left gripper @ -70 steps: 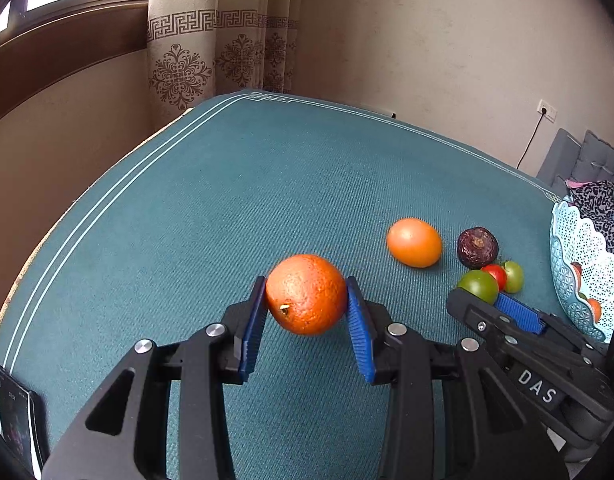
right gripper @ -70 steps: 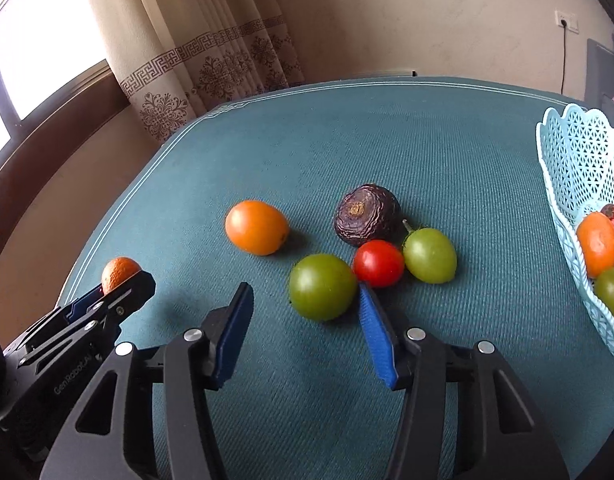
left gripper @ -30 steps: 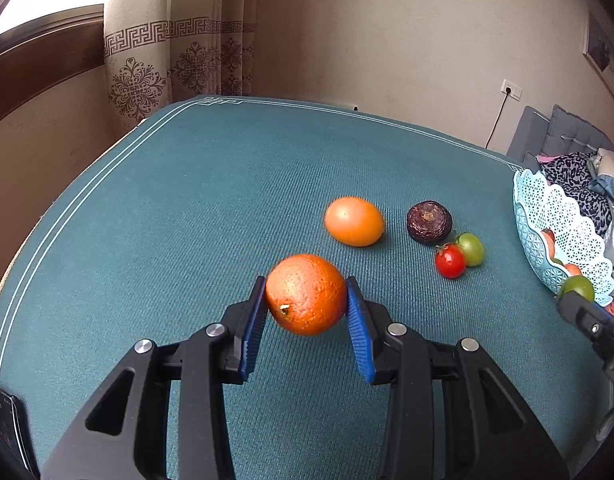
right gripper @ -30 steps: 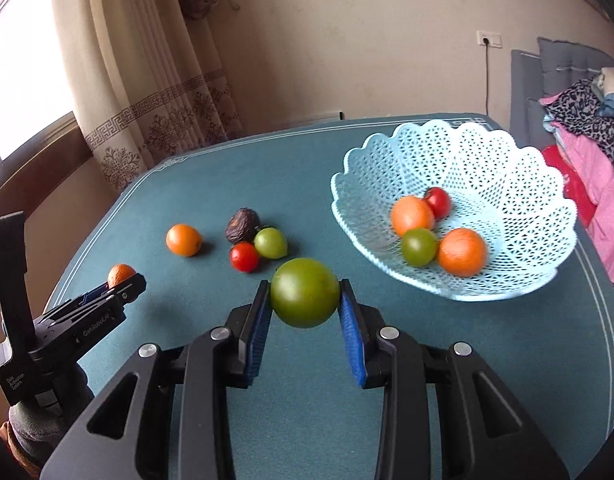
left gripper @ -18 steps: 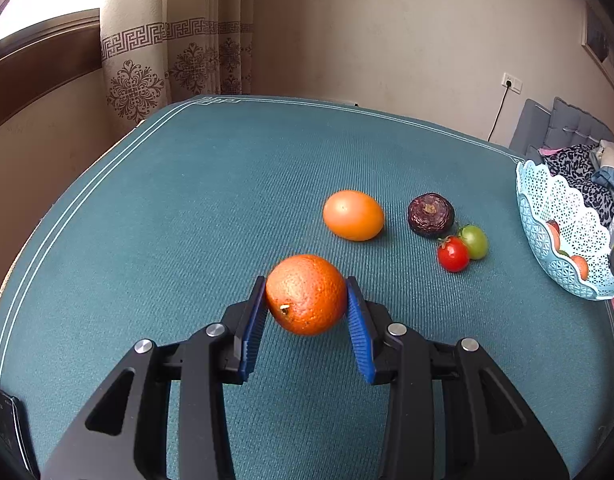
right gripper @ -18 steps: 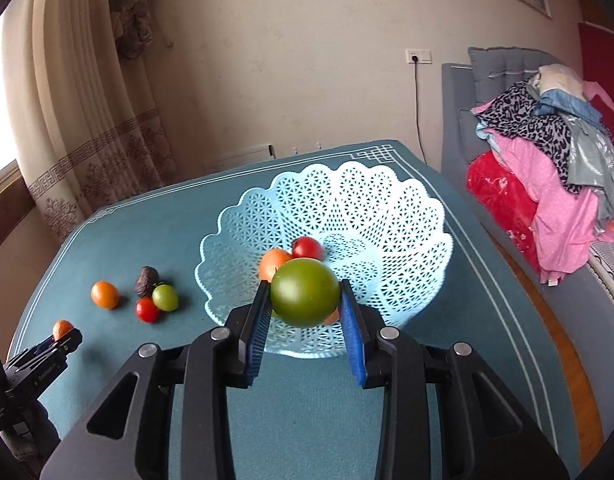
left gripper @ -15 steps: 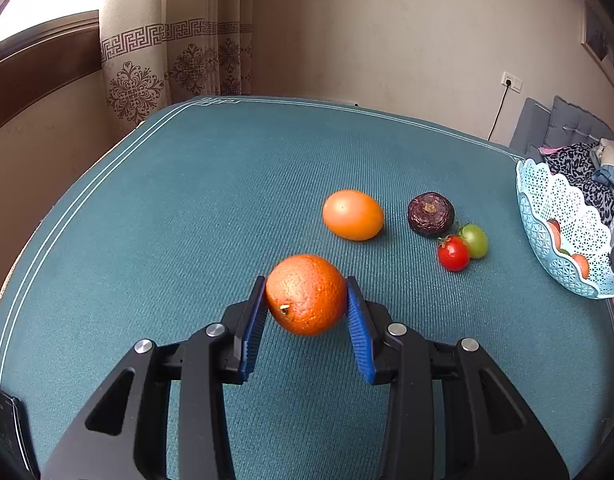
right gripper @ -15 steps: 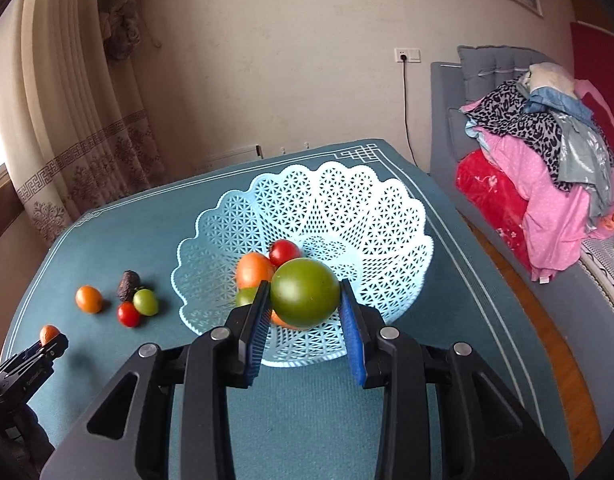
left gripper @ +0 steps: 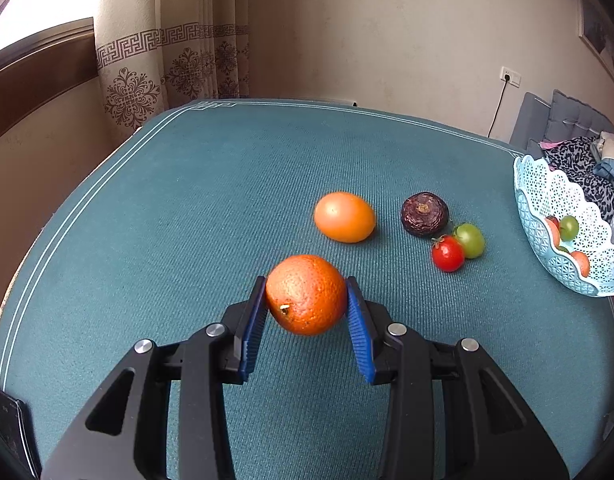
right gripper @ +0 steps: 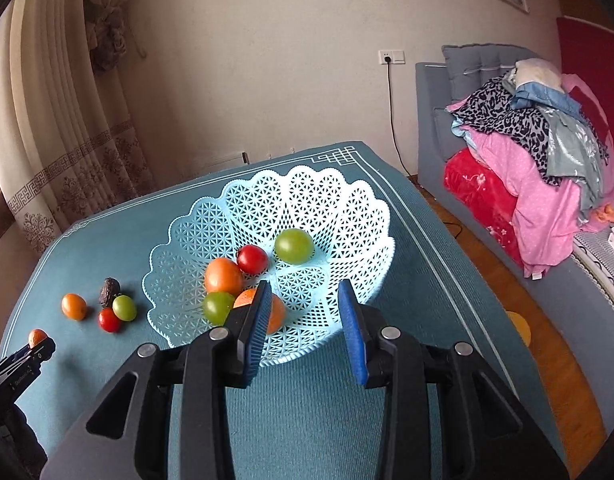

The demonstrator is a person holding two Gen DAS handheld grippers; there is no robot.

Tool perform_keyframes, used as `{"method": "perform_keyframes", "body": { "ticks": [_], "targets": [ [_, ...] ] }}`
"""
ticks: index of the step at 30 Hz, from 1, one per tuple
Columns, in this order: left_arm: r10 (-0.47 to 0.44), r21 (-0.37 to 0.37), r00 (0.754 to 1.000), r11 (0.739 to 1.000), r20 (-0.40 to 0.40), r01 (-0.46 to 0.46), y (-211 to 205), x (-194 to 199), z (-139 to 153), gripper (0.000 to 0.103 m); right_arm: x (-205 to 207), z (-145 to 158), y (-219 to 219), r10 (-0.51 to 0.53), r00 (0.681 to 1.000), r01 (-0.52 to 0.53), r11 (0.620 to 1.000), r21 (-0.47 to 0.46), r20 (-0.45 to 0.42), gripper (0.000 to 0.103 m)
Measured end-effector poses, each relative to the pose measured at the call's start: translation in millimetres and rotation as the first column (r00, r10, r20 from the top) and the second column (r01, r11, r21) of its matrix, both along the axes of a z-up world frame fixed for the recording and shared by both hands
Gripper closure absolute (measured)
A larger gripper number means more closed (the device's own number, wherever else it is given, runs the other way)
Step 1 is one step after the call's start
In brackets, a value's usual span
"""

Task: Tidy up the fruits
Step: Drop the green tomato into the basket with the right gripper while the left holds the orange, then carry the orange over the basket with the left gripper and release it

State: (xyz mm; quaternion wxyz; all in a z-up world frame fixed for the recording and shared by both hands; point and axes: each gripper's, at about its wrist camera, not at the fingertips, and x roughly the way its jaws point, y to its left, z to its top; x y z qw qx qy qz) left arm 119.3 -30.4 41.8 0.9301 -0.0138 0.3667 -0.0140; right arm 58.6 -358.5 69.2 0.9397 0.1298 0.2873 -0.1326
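Observation:
My left gripper (left gripper: 306,312) is shut on an orange (left gripper: 306,294) and holds it above the teal table. It also shows at the far left in the right wrist view (right gripper: 38,343). My right gripper (right gripper: 305,312) is open and empty over the near rim of the light blue lattice basket (right gripper: 359,208). A large green tomato (right gripper: 293,245) lies in the basket with a red tomato (right gripper: 251,259), a smaller green one (right gripper: 217,307) and two orange fruits (right gripper: 223,276). On the table lie an orange fruit (left gripper: 344,217), a dark wrinkled fruit (left gripper: 424,214), a red tomato (left gripper: 448,253) and a green tomato (left gripper: 470,239).
The basket (left gripper: 536,188) stands at the table's right end. A sofa with piled clothes (right gripper: 539,148) stands beyond the right edge, over wooden floor. Curtains (left gripper: 167,52) and a window hang behind the far left corner. A dark phone-like object (left gripper: 9,420) lies at the near left edge.
My right gripper opened and let the large green tomato go; it now lies in the basket. The left gripper with the orange has barely moved.

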Motion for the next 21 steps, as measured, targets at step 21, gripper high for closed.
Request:
{"method": "perform_keyframes", "body": {
  "ticks": [21],
  "targets": [
    [-0.262, 0.002, 0.965, 0.965, 0.028, 0.262, -115.5, -1.3, 34.2, 0.064, -32.2, -11.4, -27.0, -0.013, 1.000, 0.012, 0.999, 0.050, 0.020, 0.052]
  ]
}}
